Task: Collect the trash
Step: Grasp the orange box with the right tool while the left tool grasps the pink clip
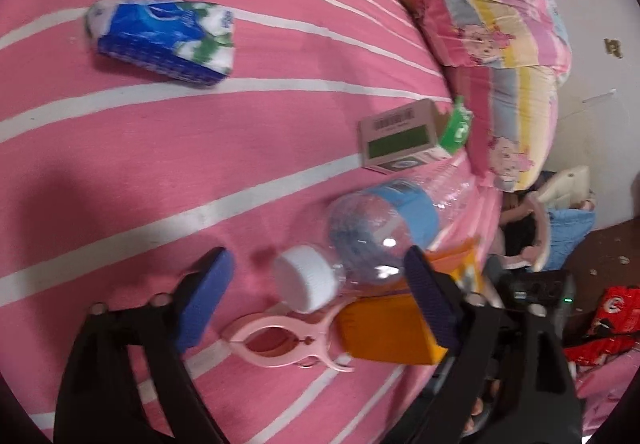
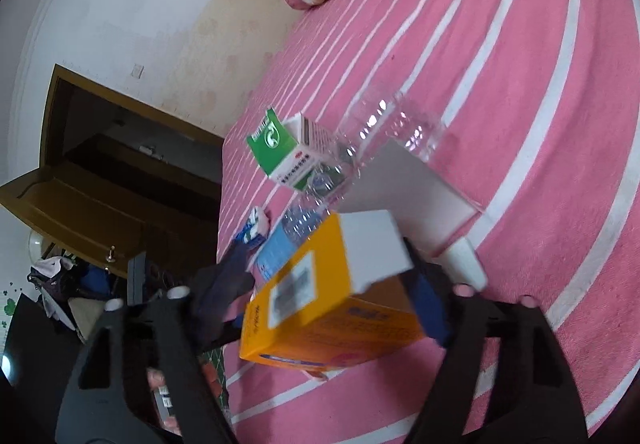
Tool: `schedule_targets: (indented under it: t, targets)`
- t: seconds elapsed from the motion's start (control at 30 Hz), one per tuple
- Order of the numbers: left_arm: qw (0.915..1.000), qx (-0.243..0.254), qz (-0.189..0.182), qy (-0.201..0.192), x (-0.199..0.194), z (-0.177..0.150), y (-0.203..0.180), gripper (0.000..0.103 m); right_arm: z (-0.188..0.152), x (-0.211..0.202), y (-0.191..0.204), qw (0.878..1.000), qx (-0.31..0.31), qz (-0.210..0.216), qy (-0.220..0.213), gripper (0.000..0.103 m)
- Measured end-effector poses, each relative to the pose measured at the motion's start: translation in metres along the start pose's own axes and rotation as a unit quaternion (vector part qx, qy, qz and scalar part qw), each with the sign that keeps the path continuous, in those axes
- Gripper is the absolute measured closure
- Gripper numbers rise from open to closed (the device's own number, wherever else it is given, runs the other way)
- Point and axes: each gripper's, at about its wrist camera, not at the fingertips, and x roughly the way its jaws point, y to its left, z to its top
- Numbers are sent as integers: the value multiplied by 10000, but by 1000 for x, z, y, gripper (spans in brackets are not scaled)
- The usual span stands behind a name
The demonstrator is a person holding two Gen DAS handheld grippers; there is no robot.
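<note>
Lying on the pink white-striped bed [image 1: 200, 147] at twelve o'clock of the gaping left tongs [image 1: 316, 296], clear crushable plastic bottle [image 1: 380, 232], light and slippery, best held mid-body; right tongs [image 2: 332, 296] clamped on stiff orange cardboard box [image 2: 320, 308].

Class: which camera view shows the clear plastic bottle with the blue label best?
The left wrist view: the clear plastic bottle with the blue label shows cap, shoulder and label. The right wrist view shows mostly its clear body, partly hidden behind the orange cardboard box.

Striped bed [image 1: 200, 147] carries bottle [image 1: 380, 228], seemingly tissues [image 1: 164, 39].
</note>
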Motion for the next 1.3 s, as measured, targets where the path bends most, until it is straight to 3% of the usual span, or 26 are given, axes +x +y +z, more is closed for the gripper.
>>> schedule_targets:
  t: [0.07,0.13,0.2,0.33,0.43,0.57,0.63,0.8,0.93,1.03,1.07,1.2,1.3]
  targets:
    - [9988,-191,-401,227,8,-2,2,37,0,-1,-3,9999,71,59,66,47]
    - [9980,-263,-494,294,13,-5,2,37,-2,-4,-3,9999,83,99,83,59]
    - [9972,-338,-576,350,16,-6,2,38,-2,-6,-2,9999,38,134,99,64]
    - [9947,-482,-793,436,18,-8,3,44,-4,-10,0,9998,-43,185,103,69]
    - [9953,-491,-710,448,17,-8,2,44,-6,-12,0,9997,-10,223,107,71]
    - [9970,-476,-425,428,9,-7,4,41,-7,-15,-2,9997,26,203,139,74]
    - [9986,-268,-161,436,3,-7,2,31,-3,-11,1,9996,30,220,165,76]
    - [9963,367,499,591,-12,-16,-1,29,-6,-14,1,9994,88,287,176,81]
    - [9783,1520,1192,747,-14,-36,-18,29,-10,-16,0,9991,178,317,203,81]
    - [9655,1988,1461,833,-8,-49,-23,28,-13,-18,0,9987,272,380,219,83]
    - [9661,1956,1482,805,-7,-49,-22,28,-14,-18,1,9984,320,405,211,84]
    - [9861,1064,1122,605,-10,-36,-5,26,-16,-21,2,9987,367,342,126,88]
    - [9917,707,956,494,-10,-31,-2,26,-17,-28,5,9995,237,188,-16,90]
